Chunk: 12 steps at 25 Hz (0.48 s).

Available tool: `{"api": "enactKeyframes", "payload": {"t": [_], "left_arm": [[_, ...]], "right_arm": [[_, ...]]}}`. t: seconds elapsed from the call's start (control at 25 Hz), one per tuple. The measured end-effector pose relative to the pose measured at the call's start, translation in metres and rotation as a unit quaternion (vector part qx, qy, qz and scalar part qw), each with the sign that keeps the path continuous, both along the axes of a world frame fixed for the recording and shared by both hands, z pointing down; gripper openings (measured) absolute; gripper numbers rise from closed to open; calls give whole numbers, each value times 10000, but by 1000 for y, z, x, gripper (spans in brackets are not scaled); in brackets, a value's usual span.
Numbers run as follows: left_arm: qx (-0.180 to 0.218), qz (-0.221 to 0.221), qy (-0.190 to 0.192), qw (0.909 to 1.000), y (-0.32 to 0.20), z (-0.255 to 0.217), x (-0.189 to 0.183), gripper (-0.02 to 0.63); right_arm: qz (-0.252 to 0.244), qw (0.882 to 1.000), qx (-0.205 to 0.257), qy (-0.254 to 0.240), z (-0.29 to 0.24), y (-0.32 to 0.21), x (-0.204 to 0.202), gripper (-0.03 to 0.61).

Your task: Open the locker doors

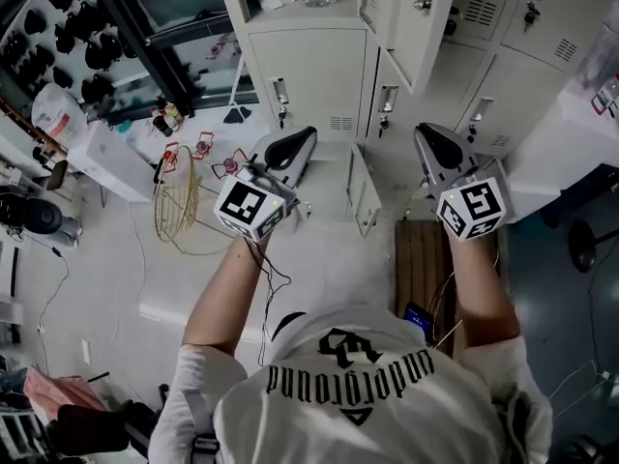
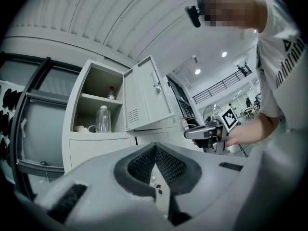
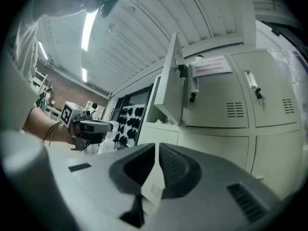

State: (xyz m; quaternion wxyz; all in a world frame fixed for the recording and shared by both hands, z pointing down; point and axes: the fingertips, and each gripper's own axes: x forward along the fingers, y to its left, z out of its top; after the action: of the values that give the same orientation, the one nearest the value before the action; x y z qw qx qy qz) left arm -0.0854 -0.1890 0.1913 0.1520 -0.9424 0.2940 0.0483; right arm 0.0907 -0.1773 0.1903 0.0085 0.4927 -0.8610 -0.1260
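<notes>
White lockers (image 1: 309,75) fill the top of the head view. One upper door (image 1: 411,27) stands open, and so does a low door (image 1: 362,193) between my two grippers. The top-left compartment is open with a clear bottle (image 2: 102,119) inside. My left gripper (image 1: 290,148) points at the lockers with its tips together and nothing held (image 2: 155,148). My right gripper (image 1: 435,148) hangs level with it. Its jaws (image 3: 157,148) are apart by only a thin slit, with nothing between them. Neither gripper touches a door.
A wire basket (image 1: 177,201) stands on the floor to the left, near a white box (image 1: 106,158). A wooden board (image 1: 426,259) lies under the right arm. Closed locker doors with handles (image 1: 281,95) line the middle row. Cables trail over the floor.
</notes>
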Motion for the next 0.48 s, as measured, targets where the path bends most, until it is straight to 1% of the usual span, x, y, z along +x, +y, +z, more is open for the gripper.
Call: {"api": "enactKeyframes", "payload": {"t": [0.16,0.24,0.48], "left_arm": [[-148,122,-122,9997,19,23,-19,8],[-184,214,-191,9994,31,30,-30,8],[-333,570,-300,9974,70,55,-72,8]], "right_arm": [[220,9996,-66,-192,23,22,-17,3],[305,9992,-49,-255,28,35,-30,3],[263,9995,50,-146,48,79,-85,3]]}}
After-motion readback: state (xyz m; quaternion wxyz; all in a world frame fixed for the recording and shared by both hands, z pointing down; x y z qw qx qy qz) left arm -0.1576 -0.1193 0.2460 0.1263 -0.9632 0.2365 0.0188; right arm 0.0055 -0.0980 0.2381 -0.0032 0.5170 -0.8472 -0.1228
